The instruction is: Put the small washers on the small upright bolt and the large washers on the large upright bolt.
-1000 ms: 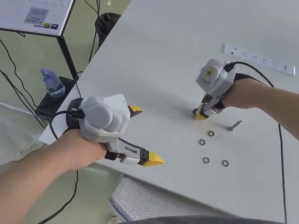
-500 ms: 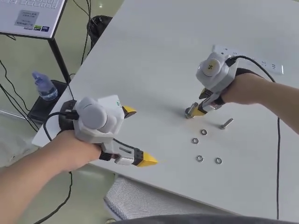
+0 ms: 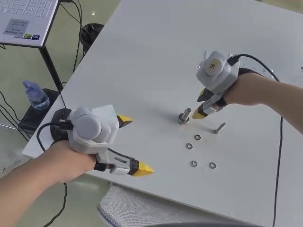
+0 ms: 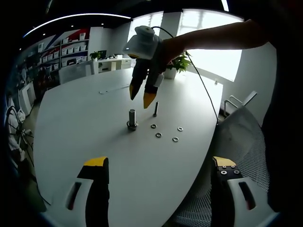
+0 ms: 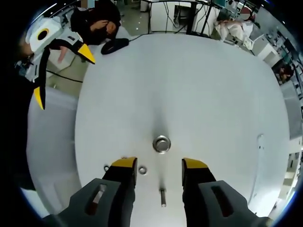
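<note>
Hovering at the near-left edge of the white table (image 3: 156, 61), well to the left of the large bolt (image 3: 184, 115), my left gripper (image 3: 135, 144) has its yellow-tipped jaws spread wide and nothing between them. Its own view shows the same wide gap.

Farther left, off the table, sit a laptop (image 3: 23, 19) on a stand and a water bottle (image 3: 35, 94) below it.

The large bolt stands upright, head down, near the middle of the table, and I count no washer on its shank.

Just to the right of the large bolt hangs my right gripper (image 3: 200, 105). Its jaws are parted and empty, and its own view looks straight down on the bolt's top (image 5: 161, 144).

Four washers (image 3: 189, 146) lie loose on the table in a scatter on the near side of the large bolt. I cannot tell small from large at this size.

The small bolt (image 3: 219, 127) lies on its side to the right of the large bolt, beyond the washers.

By my reading the job is barely begun. One bolt is stood up, the small bolt has yet to be set upright, and all four washers wait to be threaded.

The laptop screen carries text and a label too small to read. The round cap on the right gripper bears a yellow mark I cannot make out.
</note>
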{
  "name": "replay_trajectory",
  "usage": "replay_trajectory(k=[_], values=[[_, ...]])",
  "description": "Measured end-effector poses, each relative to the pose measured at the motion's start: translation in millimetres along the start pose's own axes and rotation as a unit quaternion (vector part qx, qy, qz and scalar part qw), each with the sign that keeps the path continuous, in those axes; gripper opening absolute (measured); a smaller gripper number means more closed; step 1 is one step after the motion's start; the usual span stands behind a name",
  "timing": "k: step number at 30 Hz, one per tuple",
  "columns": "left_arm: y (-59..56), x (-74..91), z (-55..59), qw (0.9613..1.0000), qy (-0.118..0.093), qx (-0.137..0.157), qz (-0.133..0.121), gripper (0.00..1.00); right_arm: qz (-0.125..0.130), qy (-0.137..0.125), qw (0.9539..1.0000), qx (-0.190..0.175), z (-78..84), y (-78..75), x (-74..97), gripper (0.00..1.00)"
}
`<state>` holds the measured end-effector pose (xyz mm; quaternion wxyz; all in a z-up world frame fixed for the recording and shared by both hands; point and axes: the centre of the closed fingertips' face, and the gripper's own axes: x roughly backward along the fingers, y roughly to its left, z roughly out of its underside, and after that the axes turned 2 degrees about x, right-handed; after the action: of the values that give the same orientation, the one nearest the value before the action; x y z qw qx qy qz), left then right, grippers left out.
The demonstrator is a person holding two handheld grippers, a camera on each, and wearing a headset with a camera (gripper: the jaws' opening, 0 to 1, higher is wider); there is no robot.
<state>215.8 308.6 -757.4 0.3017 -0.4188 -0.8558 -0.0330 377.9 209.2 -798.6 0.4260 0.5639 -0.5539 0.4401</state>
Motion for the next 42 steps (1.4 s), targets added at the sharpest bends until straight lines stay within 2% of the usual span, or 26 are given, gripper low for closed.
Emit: replay_trajectory(k=[12,18,27,35,42], values=[[1.2,-2.0,-1.8,1.0000,-0.001,-0.002,-0.002,0.88,0.002,0.008,0.9999,0.007,14.5,3.9,12.8,0.38],[1.6,-3.5,-3.0,1.0000,0.002,-0.005,0.000,0.88,0.002,0.006,1.0000,0.001,25.7,14.1,16.0,0.38],[2.8,-4.9,-7.9,1.0000,0.001,-0.009,-0.001,0.89,-0.001,-0.004,1.0000,-0.004,33.9,30.0,19.5,0.38],[0.0,-7.3,-9.4,0.9999,-0.003,-0.010,0.000,0.90,-0.007,-0.007,0.9999,-0.011,39.5,37.4,14.9,0.38],[2.5,-8.2,-8.0,0.9999,-0.001,-0.010,-0.002,0.90,-0.004,-0.016,0.9998,-0.011,37.3,38.4,10.2,0.36]])
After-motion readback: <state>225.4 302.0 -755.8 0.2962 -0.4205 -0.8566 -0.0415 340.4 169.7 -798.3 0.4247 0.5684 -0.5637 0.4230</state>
